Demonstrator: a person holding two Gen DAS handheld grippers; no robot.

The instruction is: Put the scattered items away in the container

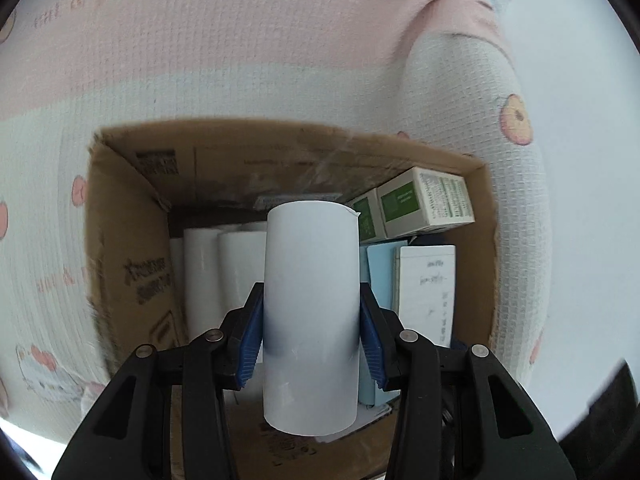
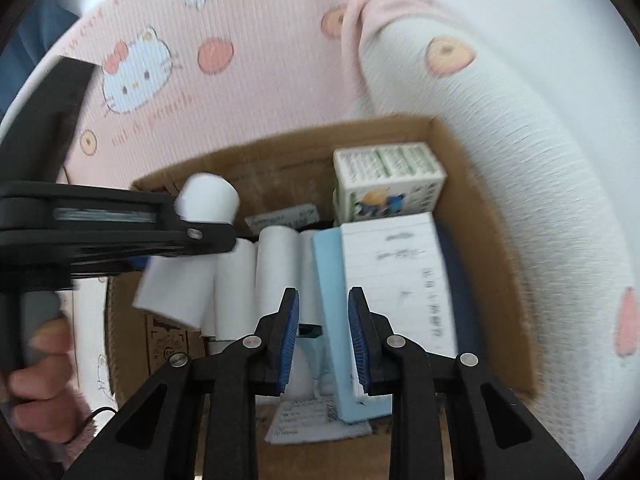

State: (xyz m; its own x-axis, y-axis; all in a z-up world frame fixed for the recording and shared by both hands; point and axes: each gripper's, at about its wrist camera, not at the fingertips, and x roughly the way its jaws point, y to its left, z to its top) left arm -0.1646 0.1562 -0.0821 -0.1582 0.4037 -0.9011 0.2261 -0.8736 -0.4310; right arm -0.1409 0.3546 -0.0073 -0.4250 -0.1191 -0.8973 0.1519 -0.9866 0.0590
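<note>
My left gripper (image 1: pixel 311 322) is shut on a white paper roll (image 1: pixel 311 312) and holds it upright above the open cardboard box (image 1: pixel 120 240). The same roll (image 2: pixel 208 200) and the left gripper show at the left of the right wrist view. Inside the box lie more white rolls (image 1: pixel 212 276) (image 2: pixel 276 264), green-and-white cartons (image 1: pixel 424 204) (image 2: pixel 388 180), a light blue notebook (image 2: pixel 332 308) and a white lined notepad (image 2: pixel 396 272). My right gripper (image 2: pixel 323 340) is open and empty, hovering over the notebook's edge.
The box (image 2: pixel 480 240) sits on a pink and white cartoon-print bedsheet (image 1: pixel 200 60). A white rolled pillow or quilt (image 2: pixel 520 140) lies along the box's right side. A paper slip (image 2: pixel 316 420) lies at the box bottom near me.
</note>
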